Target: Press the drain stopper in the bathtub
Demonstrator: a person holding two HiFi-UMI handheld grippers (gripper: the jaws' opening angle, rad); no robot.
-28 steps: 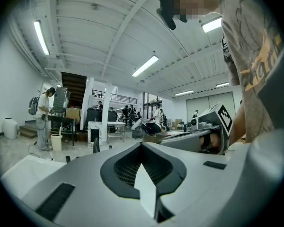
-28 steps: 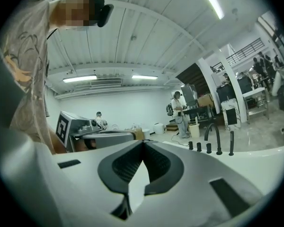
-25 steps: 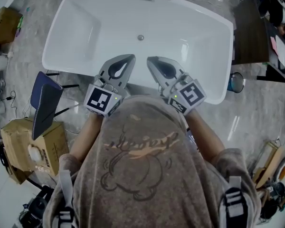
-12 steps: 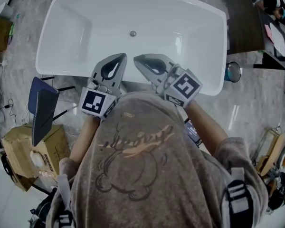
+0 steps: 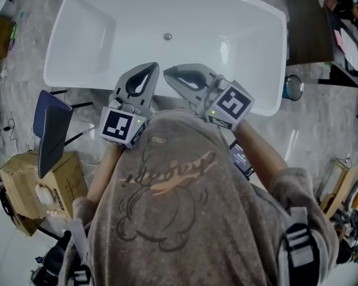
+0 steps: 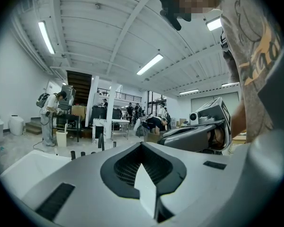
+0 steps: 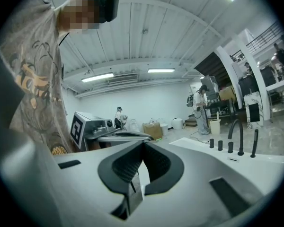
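The white bathtub [image 5: 71, 34] fills the top of the head view. Its small round metal drain stopper [image 5: 167, 36] sits in the tub floor near the far side. Both grippers hover at the tub's near rim, well short of the stopper. My left gripper [image 5: 149, 69] is shut and holds nothing; in its own view the jaws [image 6: 141, 143] meet in a point. My right gripper [image 5: 168, 71] is shut too, angled left so its tip is close to the left one. The right gripper view shows its closed jaws [image 7: 143, 143] and the tub edge [image 7: 203, 148], not the stopper.
Dark tap fittings [image 7: 234, 138] stand on the tub's far rim. A dark blue folded stand [image 5: 51, 130] and a cardboard box [image 5: 33, 180] are on the floor at left. A dark cabinet [image 5: 307, 22] and a round mirror-like object [image 5: 292, 88] are at right. People stand far off in the hall.
The head view has shifted, so the tub sits higher in frame. The right gripper's tip has swung left, closer to the left gripper. Both stay shut near the near rim.
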